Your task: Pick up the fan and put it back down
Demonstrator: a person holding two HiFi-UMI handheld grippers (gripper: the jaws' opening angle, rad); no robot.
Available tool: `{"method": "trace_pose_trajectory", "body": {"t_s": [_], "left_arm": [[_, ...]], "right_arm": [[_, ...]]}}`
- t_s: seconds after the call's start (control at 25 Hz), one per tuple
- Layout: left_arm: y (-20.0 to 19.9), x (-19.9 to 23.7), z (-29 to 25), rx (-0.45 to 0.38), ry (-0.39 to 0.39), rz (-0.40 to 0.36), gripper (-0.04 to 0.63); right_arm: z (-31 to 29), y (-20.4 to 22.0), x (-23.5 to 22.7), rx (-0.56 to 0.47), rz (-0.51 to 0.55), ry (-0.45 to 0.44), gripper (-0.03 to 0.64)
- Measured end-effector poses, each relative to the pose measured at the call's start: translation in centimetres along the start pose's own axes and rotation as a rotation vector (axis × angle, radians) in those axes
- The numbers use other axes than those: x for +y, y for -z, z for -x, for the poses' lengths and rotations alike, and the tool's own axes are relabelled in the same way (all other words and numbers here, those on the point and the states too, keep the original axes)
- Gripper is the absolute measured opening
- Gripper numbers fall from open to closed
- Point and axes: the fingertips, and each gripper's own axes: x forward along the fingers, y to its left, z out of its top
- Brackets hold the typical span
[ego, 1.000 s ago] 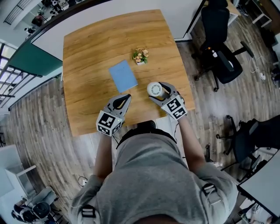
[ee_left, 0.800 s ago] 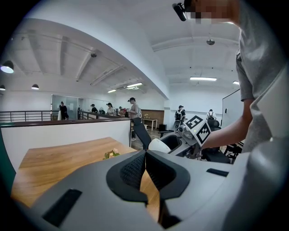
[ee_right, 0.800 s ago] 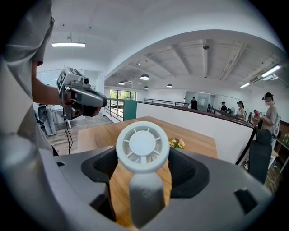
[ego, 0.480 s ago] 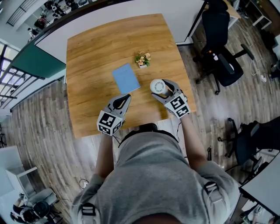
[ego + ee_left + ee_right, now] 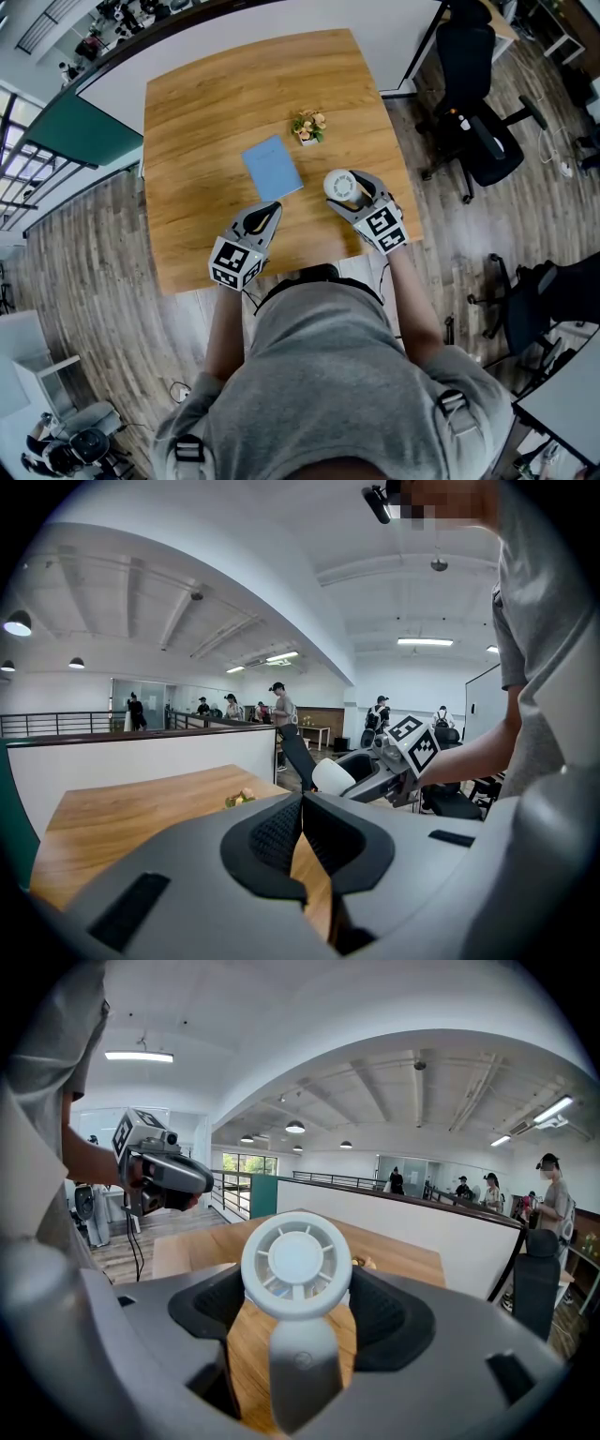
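Head view: right gripper (image 5: 345,193) is holding the white fan (image 5: 337,186) over the near right part of the desk (image 5: 216,103); left gripper (image 5: 268,212) is hovering at the near edge, beside a blue booklet (image 5: 272,167) | Left gripper view: fingers (image 5: 277,834) are pressing together, gripping nothing | Right gripper view: fingers (image 5: 386,1312) are pinching the fan's round head from both sides.

On the wooden table (image 5: 202,108), a blue booklet (image 5: 272,169) flat near the middle, a small pot of flowers (image 5: 308,126) near its far right corner, apart. Beyond the right edge, 1 black office chair (image 5: 473,94) on plank flooring (image 5: 84,272); teal panel (image 5: 80,131) at left.
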Motion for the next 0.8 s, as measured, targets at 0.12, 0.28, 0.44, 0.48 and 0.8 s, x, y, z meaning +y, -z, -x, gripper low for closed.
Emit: {"method": "trace_pose_trajectory", "body": {"t_s": [0.12, 0.28, 0.44, 0.48, 0.8], "left_arm": [[0.1, 0.1, 0.0, 0.002, -0.001, -0.001, 0.020], [0.2, 0.2, 0.1, -0.001, -0.002, 0.001, 0.020], [0.1, 0.2, -0.1, 0.003, -0.001, 0.003, 0.020], [0.1, 0.2, -0.1, 0.004, 0.000, 0.004, 0.020], [1.7, 0.7, -0.4, 0.035, 0.003, 0.034, 0.020]], "right_arm": [[0.0, 0.3, -0.1, 0.008, 0.001, 0.006, 0.365], [-0.1, 0.0, -0.1, -0.007, -0.006, 0.009, 0.364], [-0.2, 0.0, -0.1, -0.008, -0.011, 0.005, 0.364], [-0.3, 0.1, 0.0, -0.007, -0.014, 0.003, 0.364], [-1.4, 1.6, 0.5, 0.023, -0.043, -0.019, 0.364]]}}
